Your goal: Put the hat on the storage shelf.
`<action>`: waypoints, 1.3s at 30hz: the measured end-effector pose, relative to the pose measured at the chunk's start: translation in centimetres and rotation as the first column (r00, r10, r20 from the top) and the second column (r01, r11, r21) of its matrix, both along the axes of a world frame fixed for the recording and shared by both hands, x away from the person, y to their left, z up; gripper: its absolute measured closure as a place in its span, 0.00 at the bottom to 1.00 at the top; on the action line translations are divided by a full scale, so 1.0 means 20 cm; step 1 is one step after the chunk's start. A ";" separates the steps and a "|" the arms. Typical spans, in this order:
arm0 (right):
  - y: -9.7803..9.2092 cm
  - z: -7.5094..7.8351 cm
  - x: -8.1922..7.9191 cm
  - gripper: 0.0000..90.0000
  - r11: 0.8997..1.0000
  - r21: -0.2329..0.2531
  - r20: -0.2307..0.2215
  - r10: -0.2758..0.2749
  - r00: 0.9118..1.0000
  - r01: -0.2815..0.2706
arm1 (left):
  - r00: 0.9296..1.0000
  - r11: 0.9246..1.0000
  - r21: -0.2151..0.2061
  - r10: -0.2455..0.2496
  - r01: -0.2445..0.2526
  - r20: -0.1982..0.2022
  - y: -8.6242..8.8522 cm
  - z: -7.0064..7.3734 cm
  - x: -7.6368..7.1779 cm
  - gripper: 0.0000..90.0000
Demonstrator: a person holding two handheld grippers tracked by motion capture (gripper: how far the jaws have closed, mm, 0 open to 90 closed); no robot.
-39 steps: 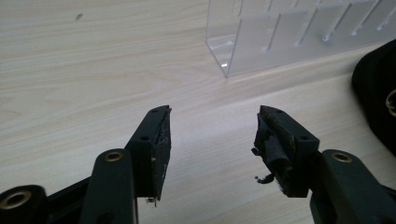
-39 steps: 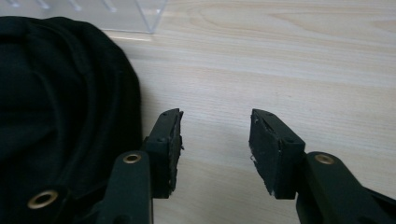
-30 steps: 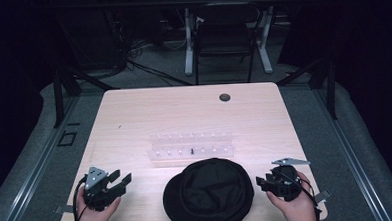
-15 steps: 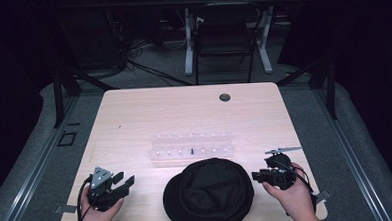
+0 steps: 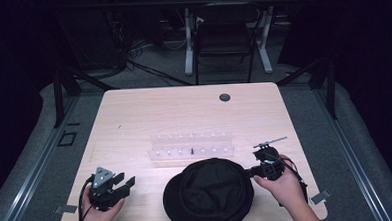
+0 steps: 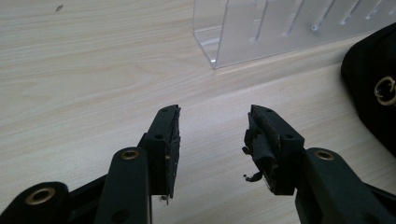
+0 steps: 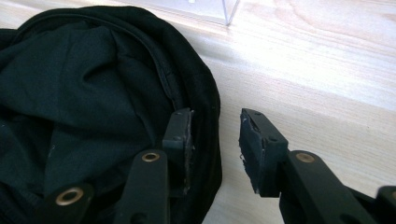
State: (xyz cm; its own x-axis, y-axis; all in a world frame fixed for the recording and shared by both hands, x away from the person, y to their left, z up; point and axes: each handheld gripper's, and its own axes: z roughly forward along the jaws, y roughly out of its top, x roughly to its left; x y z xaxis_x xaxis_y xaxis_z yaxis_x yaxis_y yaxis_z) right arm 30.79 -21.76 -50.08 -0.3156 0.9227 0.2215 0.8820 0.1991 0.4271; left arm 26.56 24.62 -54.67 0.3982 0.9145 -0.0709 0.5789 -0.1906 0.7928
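Now table (image 5: 134, 113) | black cap (image 5: 210, 192) at near edge, middle | clear rack (image 5: 191, 145) just beyond it | right gripper (image 7: 215, 144) jaws apart astride cap's right rim | left gripper (image 6: 212, 140) jaws apart, empty, near-left

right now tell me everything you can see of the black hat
The black hat lies at the near edge of the wooden table, just in front of the clear acrylic rack. It looks like soft, creased fabric, lying opening-up so the inside and a seamed rim show. A small metal ring shows on its side in the left gripper view. The right gripper is open with the rim between its jaws, one inside the hat, one outside. The left gripper is open and apart from it.
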 end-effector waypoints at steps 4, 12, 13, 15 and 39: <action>0.02 -0.01 0.02 0.75 1.000 0.011 -0.020 -0.001 1.000 0.002 | 1.000 1.000 0.009 0.002 -0.002 0.002 0.00 0.01 0.00 0.58; 0.03 -0.04 0.04 0.73 1.000 -0.026 -0.058 0.015 0.998 -0.017 | 1.000 1.000 0.003 0.009 -0.009 -0.002 0.00 0.00 0.00 0.56; 0.03 -0.05 0.04 0.73 1.000 -0.023 -0.044 -0.004 0.999 0.003 | 1.000 1.000 0.003 0.010 -0.010 -0.003 0.00 -0.01 0.00 0.56; 0.03 -0.06 0.05 0.71 0.999 -0.047 -0.056 0.014 0.998 -0.017 | 1.000 1.000 0.000 0.005 -0.005 -0.012 0.00 -0.01 0.01 0.58; 0.04 -0.12 0.08 0.91 1.000 -0.002 -0.142 0.027 0.989 -0.028 | 0.999 1.000 0.015 0.000 0.001 -0.040 0.00 -0.01 0.01 0.64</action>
